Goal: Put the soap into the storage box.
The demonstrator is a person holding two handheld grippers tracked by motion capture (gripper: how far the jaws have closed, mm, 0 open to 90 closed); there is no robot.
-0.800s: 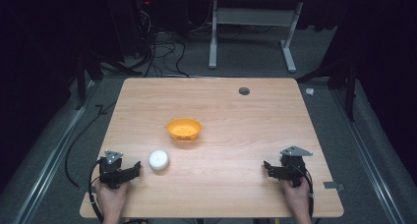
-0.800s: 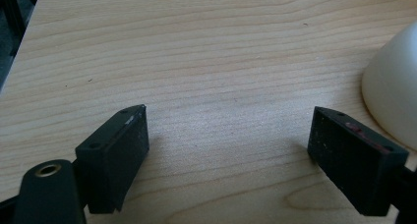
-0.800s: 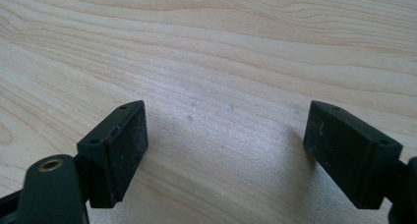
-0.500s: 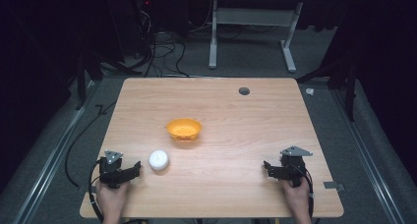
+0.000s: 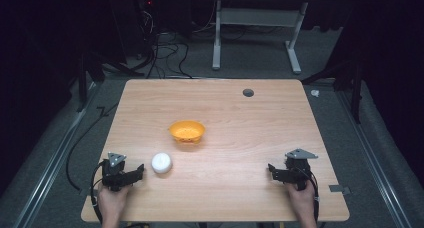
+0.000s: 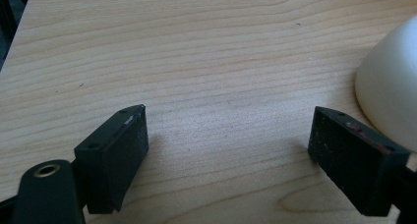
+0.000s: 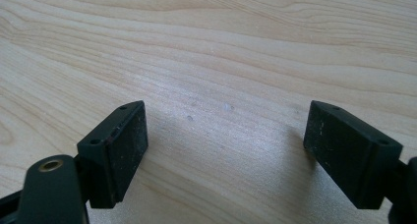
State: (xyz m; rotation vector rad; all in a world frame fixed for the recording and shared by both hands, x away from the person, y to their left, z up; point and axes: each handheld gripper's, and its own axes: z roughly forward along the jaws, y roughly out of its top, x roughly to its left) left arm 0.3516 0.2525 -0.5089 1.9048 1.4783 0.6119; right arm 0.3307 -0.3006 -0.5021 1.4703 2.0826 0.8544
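two grippers rest low on a wooden table (image 5: pixel 225 113), each held in a hand at the near edge.

the left gripper (image 5: pixel 137 172) has its jaws spread wide with nothing between them, a white dome-shaped object (image 5: pixel 161 162) just beside it; the right gripper (image 5: pixel 272 170) is equally wide and empty over bare wood. an orange bowl (image 5: pixel 187 131) sits near the table's middle.

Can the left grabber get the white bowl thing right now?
Probably yes. The left gripper is open, and the white bowl sits just beside it on the table, upside down, near one jaw, with nothing between them. It only needs a slight turn toward it.
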